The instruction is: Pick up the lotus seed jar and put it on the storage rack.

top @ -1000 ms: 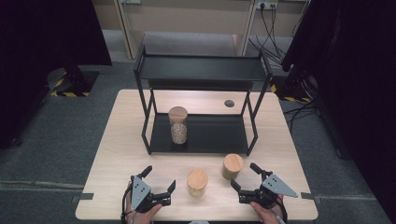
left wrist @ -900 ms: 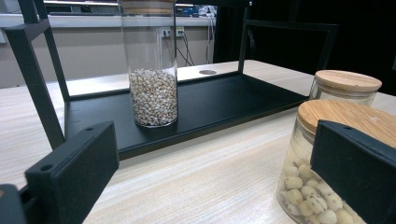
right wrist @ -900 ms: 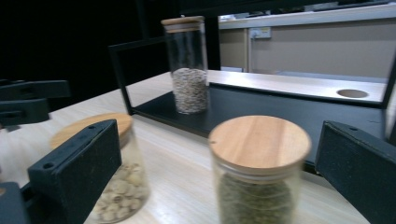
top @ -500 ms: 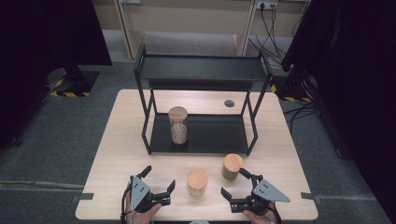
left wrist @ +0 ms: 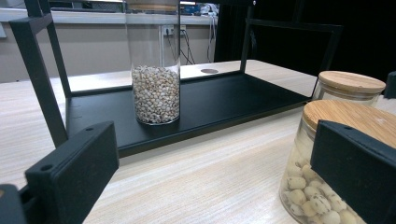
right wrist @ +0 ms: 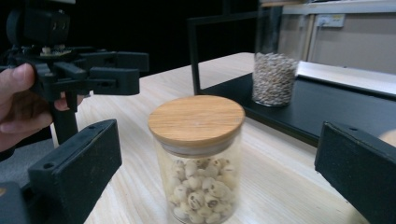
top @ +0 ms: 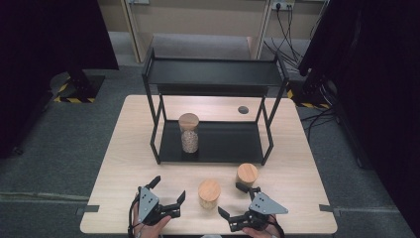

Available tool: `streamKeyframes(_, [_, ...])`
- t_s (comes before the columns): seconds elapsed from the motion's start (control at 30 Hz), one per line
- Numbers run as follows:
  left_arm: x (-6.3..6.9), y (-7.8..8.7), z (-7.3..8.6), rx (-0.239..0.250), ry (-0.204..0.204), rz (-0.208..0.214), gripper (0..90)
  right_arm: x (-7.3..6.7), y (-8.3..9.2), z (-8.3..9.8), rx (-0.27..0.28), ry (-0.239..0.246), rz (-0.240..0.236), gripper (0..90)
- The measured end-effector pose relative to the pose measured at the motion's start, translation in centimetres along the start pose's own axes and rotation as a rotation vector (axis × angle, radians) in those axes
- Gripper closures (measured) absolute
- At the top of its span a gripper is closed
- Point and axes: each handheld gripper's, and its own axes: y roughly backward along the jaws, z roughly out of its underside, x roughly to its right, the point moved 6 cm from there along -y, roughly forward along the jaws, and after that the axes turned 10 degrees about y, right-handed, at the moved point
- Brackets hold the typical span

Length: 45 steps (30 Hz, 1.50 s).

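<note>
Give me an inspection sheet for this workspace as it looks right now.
Surface: light wood table, small round hole near the far edge.
Job's things: two short bamboo-lidded jars on the table, the near jar and the right jar; tall jar upright on the black rack's lower shelf.
Clutter: nothing seen.
Grippers: left gripper open, empty; right gripper open, facing the near jar.
Cables: cords from a wall socket.
Surroundings: grey floor, dark curtains.

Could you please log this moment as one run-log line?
left gripper: open, idle | right gripper: open, facing near jar | tall jar: on rack
</note>
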Motion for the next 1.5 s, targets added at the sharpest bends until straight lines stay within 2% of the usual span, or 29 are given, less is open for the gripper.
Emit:
streamKeyframes(0.27, [0.0,0.0,0.0,0.000,0.001,-0.003,0.4,-0.3,-2.4,-0.1,-0.031,0.028,-0.042,1.4])
streamKeyframes(0.6, [-0.1,0.0,0.0,0.001,0.005,-0.005,0.4,-0.3,-4.4,-0.3,-0.058,0.035,-0.058,3.6])
streamKeyframes(0.73, [-0.1,0.0,0.0,0.004,0.006,-0.006,0.4,-0.4,-5.0,-0.3,-0.084,0.037,-0.053,6.2])
streamKeyframes(0.97, [-0.1,0.1,0.0,0.005,0.006,-0.005,0.4,-0.3,-5.7,-0.5,-0.118,0.032,-0.055,17.5])
streamKeyframes(1.03, [-0.1,0.1,0.0,0.005,0.005,-0.005,0.4,-0.4,-5.9,-0.7,-0.134,0.035,-0.046,24.4])
streamKeyframes(1.17, [-0.1,0.1,0.0,0.007,0.006,-0.007,0.4,-0.6,-6.0,-0.9,-0.146,0.044,-0.027,25.4])
streamKeyframes(1.2, [-0.1,0.1,0.0,0.008,0.006,-0.008,0.4,-0.6,-6.0,-0.8,-0.138,0.024,-0.025,25.5])
streamKeyframes(1.27, [-0.1,0.1,0.0,0.008,0.007,-0.010,0.4,-0.6,-6.1,-0.9,-0.134,0.015,-0.022,25.6])
streamKeyframes(1.37, [-0.2,0.1,0.0,0.008,0.008,-0.011,0.4,-0.9,-6.3,-1.5,-0.131,0.038,0.012,25.6])
streamKeyframes(1.5, [-0.2,0.2,0.0,0.009,0.009,-0.014,0.4,-0.8,-7.1,-2.6,-0.131,0.038,0.054,25.6])
